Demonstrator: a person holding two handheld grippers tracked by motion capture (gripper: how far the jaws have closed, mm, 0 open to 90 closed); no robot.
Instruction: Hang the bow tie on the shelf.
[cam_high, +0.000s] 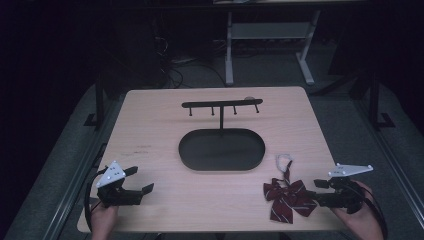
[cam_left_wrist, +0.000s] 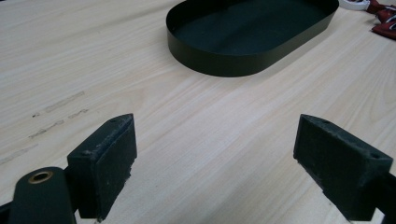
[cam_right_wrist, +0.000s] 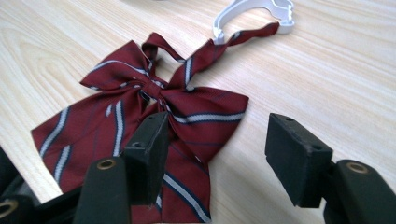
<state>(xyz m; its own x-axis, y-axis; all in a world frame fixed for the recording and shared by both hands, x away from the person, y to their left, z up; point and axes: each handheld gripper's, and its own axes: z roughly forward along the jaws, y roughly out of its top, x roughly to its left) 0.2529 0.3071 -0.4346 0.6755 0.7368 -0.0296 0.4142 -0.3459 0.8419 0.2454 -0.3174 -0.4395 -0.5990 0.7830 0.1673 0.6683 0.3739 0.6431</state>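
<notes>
**Two open grippers, one striped bow tie on the table**

Two grippers rest low at the near edge of a pale wooden table (cam_high: 150, 125). The right gripper (cam_right_wrist: 217, 154) has its jaws spread wide, with nothing pinched: one pad hangs over the near wing of the bow tie (cam_right_wrist: 140, 116), the other over bare wood to its right. The bow tie lies flat at the near right of the table, just left of that gripper in the high view. It is dark red with thin white and navy diagonal stripes, knotted at the middle, two wings fanned out and two tails pointing near. A narrow strap of the same cloth runs from the knot to a white plastic clip (cam_right_wrist: 261, 14) on its far side.

At the near left, the left gripper (cam_left_wrist: 215, 158) also stands wide apart over bare wood.

Mid-table sits a black oval tray (cam_high: 187, 150), from whose far side rises a black hook rack (cam_high: 221, 104).
</notes>
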